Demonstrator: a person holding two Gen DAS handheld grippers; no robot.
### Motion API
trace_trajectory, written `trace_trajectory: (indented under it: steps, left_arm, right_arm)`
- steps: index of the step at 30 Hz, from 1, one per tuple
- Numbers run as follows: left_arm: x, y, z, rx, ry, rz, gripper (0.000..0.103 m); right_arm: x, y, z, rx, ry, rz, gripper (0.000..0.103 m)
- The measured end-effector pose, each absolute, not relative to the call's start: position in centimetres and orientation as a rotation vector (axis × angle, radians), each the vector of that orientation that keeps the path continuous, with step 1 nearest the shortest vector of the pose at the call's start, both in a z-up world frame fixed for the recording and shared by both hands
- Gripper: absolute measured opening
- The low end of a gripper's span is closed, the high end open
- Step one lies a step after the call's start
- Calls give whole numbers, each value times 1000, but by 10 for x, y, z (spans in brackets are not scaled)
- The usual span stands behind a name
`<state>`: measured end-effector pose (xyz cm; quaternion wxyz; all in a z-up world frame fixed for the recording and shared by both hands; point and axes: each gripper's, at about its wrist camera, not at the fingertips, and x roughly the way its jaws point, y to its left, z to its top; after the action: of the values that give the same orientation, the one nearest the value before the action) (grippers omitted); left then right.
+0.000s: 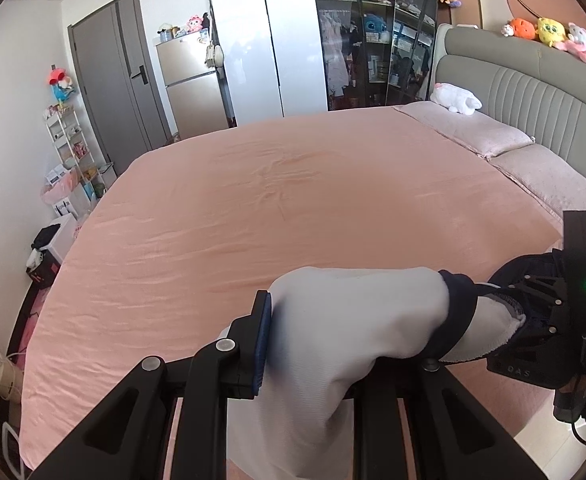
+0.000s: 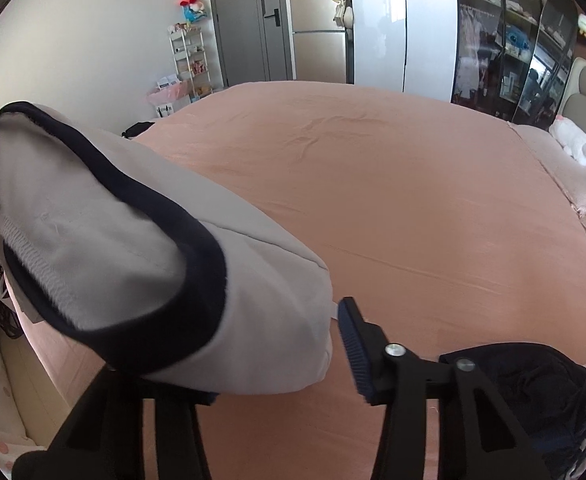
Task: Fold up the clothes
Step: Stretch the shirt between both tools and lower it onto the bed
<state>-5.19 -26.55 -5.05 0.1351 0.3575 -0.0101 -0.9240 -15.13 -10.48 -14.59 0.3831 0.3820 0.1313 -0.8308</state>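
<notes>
The bed [image 1: 277, 200] in its peach sheet spreads wide before you. Above its near edge hangs the grey garment [image 1: 345, 328] with dark trim, bunched between your left gripper [image 1: 333, 344] jaws, which are clamped on it. Your right gripper [image 2: 281, 344] has cloth lying between its jaws; the right pad stands clear, so they are apart.

garment [image 1: 353, 320]: pale grey, navy trim | bedsheet [image 1: 293, 200]: peach-pink | headboard [image 1: 533, 88]: grey-green, possibly ribbed
</notes>
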Motion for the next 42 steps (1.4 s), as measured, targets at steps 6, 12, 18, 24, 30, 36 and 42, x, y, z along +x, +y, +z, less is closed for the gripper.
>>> trace_trajectory:
  steps: [6, 12, 18, 24, 30, 36, 42]
  left_arm:
    - [-47, -270, -49, 1037, -38, -2674, 18]
    - [-45, -276, -30, 977, -37, -2675, 18]
    - [-47, -278, 15, 862, -97, -2707, 18]
    - [-41, -272, 63, 747, -222, -2739, 18]
    - [-34, -270, 101, 676, -295, -2757, 18]
    - [-30, -269, 119, 655, -366, -2776, 18]
    - [-54, -280, 97, 788, -303, -2816, 18]
  right_arm:
    - [-153, -108, -138, 973, 293, -2146, 11]
    - [-152, -114, -97, 859, 327, -2225, 8]
    - [-156, -120, -24, 696, 338, -2319, 7]
    - [-155, -118, 48, 568, 334, -2385, 7]
    - [-144, -113, 108, 480, 318, -2403, 7]
    - [-130, -113, 151, 382, 355, -2419, 7]
    - [-144, -119, 132, 466, 395, -2405, 7]
